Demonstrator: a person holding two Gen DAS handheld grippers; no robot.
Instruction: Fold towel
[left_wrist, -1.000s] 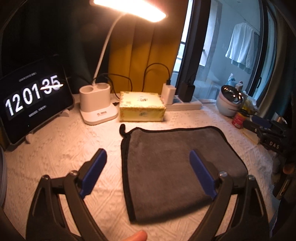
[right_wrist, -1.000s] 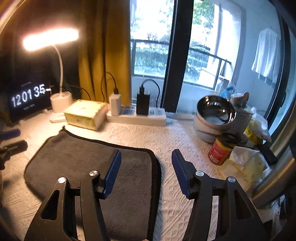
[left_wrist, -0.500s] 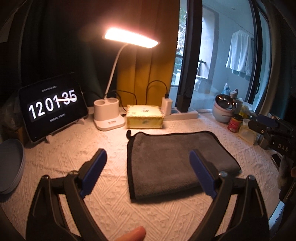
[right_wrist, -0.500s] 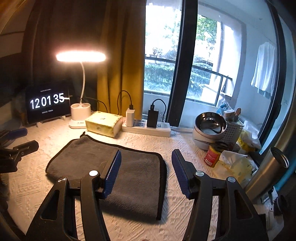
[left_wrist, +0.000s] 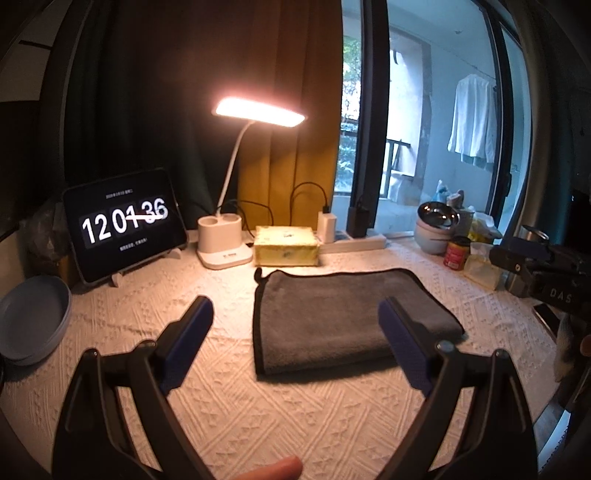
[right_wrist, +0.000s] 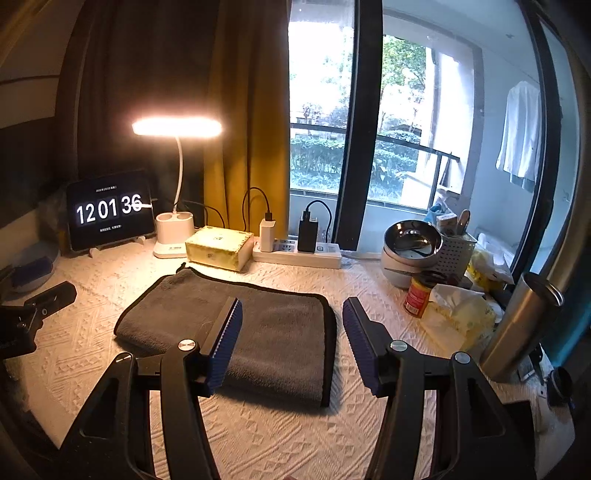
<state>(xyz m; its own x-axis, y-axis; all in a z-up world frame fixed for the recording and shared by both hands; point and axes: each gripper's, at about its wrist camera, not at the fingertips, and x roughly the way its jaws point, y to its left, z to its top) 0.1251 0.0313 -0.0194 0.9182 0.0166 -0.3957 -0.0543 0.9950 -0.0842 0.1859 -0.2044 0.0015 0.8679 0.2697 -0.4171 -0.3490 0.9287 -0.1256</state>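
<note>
Neatly folded, the gray towel (left_wrist: 332, 317) (black-edged) lies flat on the tablecloth (left_wrist: 295, 413).

Grey towel (left_wrist: 340, 325), black-edged, on cream embossed tablecloth (left_wrist: 258, 413)

My left gripper (left_wrist: 295, 328) and right gripper (right_wrist: 291, 325) have black frames, ribbed blue pads (right_wrist: 226, 339), silver screws (right_wrist: 186, 345).

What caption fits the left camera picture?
Open left gripper hovers before a folded grey towel on a lamplit table.
</note>
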